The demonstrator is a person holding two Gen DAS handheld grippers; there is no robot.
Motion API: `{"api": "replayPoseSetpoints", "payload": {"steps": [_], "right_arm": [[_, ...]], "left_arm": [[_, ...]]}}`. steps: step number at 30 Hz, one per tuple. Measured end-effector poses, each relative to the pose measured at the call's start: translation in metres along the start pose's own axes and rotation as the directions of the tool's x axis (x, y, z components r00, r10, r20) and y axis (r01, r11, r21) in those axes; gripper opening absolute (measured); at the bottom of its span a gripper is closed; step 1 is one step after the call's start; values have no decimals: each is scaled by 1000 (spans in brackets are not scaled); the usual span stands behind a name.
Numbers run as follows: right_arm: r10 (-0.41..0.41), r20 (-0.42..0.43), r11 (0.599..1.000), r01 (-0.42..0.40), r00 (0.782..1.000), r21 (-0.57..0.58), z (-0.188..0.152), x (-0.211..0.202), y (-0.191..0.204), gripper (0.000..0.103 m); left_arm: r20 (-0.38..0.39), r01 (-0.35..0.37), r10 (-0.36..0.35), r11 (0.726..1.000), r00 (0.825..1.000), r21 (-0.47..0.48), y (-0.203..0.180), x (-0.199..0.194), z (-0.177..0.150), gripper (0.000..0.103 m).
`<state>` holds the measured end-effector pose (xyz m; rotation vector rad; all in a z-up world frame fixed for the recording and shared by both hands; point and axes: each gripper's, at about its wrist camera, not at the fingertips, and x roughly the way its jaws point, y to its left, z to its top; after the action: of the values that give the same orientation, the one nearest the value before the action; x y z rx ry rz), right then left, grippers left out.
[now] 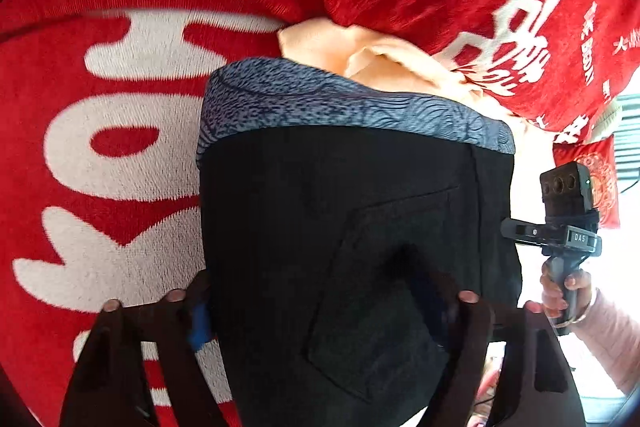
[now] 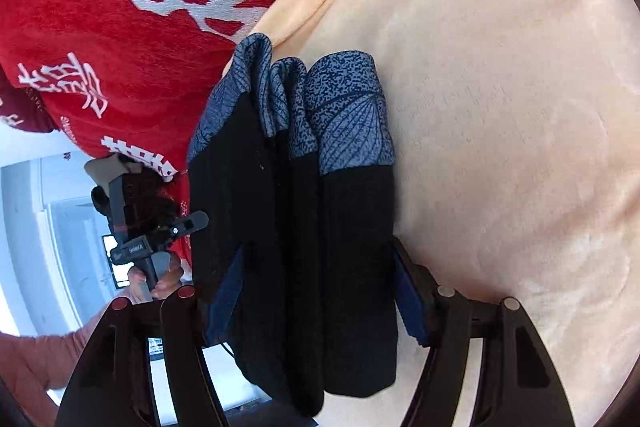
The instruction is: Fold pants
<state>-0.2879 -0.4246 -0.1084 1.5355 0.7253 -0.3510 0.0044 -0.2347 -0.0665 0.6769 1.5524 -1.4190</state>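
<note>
Pants (image 1: 340,227), black with a blue-grey leaf-print waistband (image 1: 340,103), fill the middle of both views, gathered into several layers and hanging between the two tools above a red blanket with white characters (image 1: 120,147) and a peach fleece blanket (image 2: 500,107).

The left tongs (image 1: 320,311) have the cloth between their blue pads at the bottom of the left view, apparently clamped near a back pocket (image 1: 380,307). The right tongs (image 2: 320,307) grip the bunched layers low in the right view, the waistband folds standing up beyond them. The right hand (image 1: 564,291) shows at the right edge of the left view.

The fabric looks soft, limp and fairly thick; it probably sags and slides where unsupported. Holding through all layers near the waistband edge, where the seams are firmer, likely keeps the fold aligned.
</note>
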Motion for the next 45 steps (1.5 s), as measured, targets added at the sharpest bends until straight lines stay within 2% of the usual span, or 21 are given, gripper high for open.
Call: {"api": "replayPoseSetpoints", "payload": {"steps": [3, 6, 10, 16, 22, 25, 31, 34, 37, 38, 42, 44, 45], "right_arm": [[-46, 1, 999, 46, 999, -15, -3, -2, 7, 59], [-55, 16, 998, 55, 998, -22, -5, -6, 16, 50], [-5, 34, 1000, 5, 999, -10, -8, -14, 30, 42], [40, 26, 999, -39, 999, -20, -31, -21, 60, 41], [66, 44, 997, -65, 997, -32, -79, -12, 97, 41], [75, 54, 997, -74, 996, -20, -107, 8, 115, 41], [122, 59, 991, -124, 991, 39, -157, 80, 154, 41], [132, 51, 990, -134, 990, 41, -169, 116, 173, 41], [109, 36, 992, -111, 993, 52, -171, 152, 182, 41], [98, 32, 993, -99, 995, 57, -170, 161, 182, 41], [3, 21, 999, -4, 1000, 40, -168, 190, 183, 41], [-10, 28, 999, 9, 1000, 53, -168, 192, 177, 41], [-15, 25, 998, 13, 1000, 60, -168, 193, 175, 42]], "left_arm": [[25, -47, 46, 998, 999, 30, -15, -6, -3, 64], [46, -65, 64, 998, 997, 19, -20, -17, -5, 61], [69, -53, 53, 999, 996, 1, -24, -37, -18, 59], [81, -39, 38, 999, 996, 11, -17, -71, -53, 59], [82, -49, 48, 999, 995, 16, 23, -109, -92, 59], [70, -75, 74, 997, 995, 12, 54, -135, -115, 59], [57, -113, 114, 993, 992, -12, 124, -170, -161, 59], [49, -146, 148, 989, 988, -33, 156, -163, -173, 59], [50, -176, 178, 984, 983, -40, 180, -144, -179, 59], [49, -178, 181, 983, 982, -45, 186, -136, -181, 61], [95, -150, 155, 987, 983, -62, 204, -133, -185, 81], [93, -181, 187, 981, 978, -70, 208, -133, -186, 93], [93, -200, 207, 977, 974, -78, 210, -134, -186, 95]]}}
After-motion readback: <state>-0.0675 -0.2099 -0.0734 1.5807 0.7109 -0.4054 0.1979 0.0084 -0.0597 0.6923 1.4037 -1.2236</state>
